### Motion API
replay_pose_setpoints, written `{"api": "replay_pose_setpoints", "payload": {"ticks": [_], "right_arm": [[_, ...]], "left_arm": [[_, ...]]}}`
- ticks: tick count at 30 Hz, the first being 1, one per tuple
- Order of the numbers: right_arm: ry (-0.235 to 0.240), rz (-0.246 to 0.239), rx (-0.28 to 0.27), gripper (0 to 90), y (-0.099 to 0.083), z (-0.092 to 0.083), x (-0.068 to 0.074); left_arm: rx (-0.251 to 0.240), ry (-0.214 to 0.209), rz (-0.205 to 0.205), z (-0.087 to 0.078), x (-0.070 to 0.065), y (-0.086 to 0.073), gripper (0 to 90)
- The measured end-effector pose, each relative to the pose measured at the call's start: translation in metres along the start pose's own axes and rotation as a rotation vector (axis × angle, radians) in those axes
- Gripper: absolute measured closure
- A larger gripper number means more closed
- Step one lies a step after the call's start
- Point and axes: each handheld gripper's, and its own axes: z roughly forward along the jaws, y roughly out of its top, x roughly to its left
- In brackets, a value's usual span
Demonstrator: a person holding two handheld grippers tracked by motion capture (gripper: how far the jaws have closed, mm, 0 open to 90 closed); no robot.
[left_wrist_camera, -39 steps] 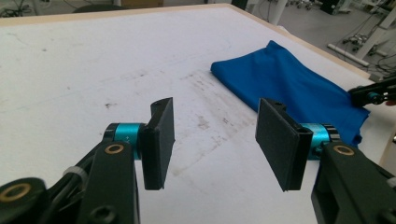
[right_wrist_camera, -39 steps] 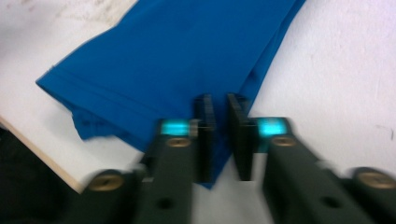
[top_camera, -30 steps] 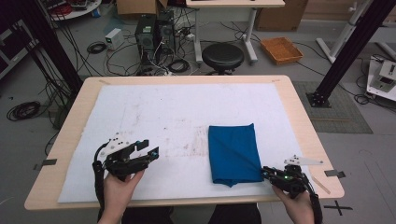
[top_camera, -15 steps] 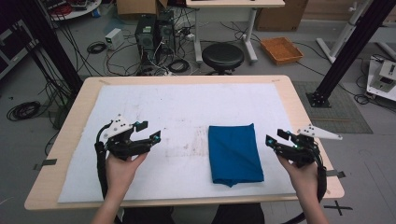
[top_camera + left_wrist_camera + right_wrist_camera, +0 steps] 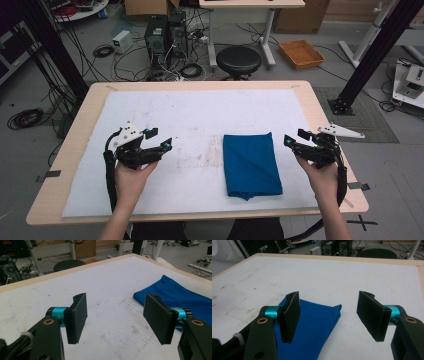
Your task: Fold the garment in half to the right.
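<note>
- Centrally, a white mat (image 5: 165,110) covers the table (image 5: 320,107), with a folded blue cloth (image 5: 250,164) lying right of the middle.
- Both hands hover apart; the left gripper (image 5: 159,141) and right gripper (image 5: 295,138) gape, holding nothing.
- Any next fold likely calls for pinching opposite cloth corners evenly.

A: Where does the high view sit?
B: Above the person's edge of the desk (image 5: 320,107), facing forward and down, taking in the whole top and the floor beyond.
A: And the gripper views?
B: Low and close, each looking along its own jaws across the desk. All three share the blue cloth (image 5: 250,165).
</note>
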Motion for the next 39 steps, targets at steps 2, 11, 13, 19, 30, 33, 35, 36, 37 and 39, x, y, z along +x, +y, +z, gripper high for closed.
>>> {"api": "replay_pose_setpoints", "payload": {"ticks": [2,11,13,19,30,33,35,36,37,39], "right_arm": [[0.0,0.005,0.001,35.4,-0.0007,-0.001,-0.001],[0.003,0.003,0.002,35.2,-0.0011,-0.001,-0.0018],[0.002,0.003,0.003,35.0,-0.0012,-0.0006,-0.0022],[0.001,0.009,0.009,34.9,-0.0026,0.0013,-0.004],[0.007,0.008,0.017,34.9,-0.0024,0.0041,-0.0036],[0.007,0.011,0.018,34.9,-0.0028,0.0046,-0.0043],[0.006,0.01,0.019,34.9,-0.0028,0.0043,-0.0053],[0.004,0.016,0.02,34.9,-0.0028,0.0042,-0.0055],[0.003,0.016,0.019,34.9,-0.003,0.0042,-0.0059],[0.004,0.017,0.019,34.9,-0.0033,0.0042,-0.0068]], "left_arm": [[-0.001,-0.002,-0.002,-0.0011,0.0004,-0.0008,35.9],[0.005,-0.004,0.003,-0.0007,-0.001,-0.0025,35.9],[0.009,-0.004,0.003,-0.0003,-0.0008,-0.003,35.9],[0.012,-0.001,-0.002,-0.0014,0.0013,-0.0048,35.9],[0.018,0.002,-0.009,-0.0036,0.0034,-0.0081,36.0],[0.018,0.004,-0.009,-0.0045,0.004,-0.0083,35.9],[0.017,0.005,-0.009,-0.0046,0.0043,-0.0086,36.0],[0.019,0.005,-0.01,-0.0047,0.0045,-0.0088,35.9],[0.019,0.006,-0.011,-0.0046,0.0046,-0.0091,36.0],[0.022,0.006,-0.01,-0.0044,0.0048,-0.0093,36.0]]}}
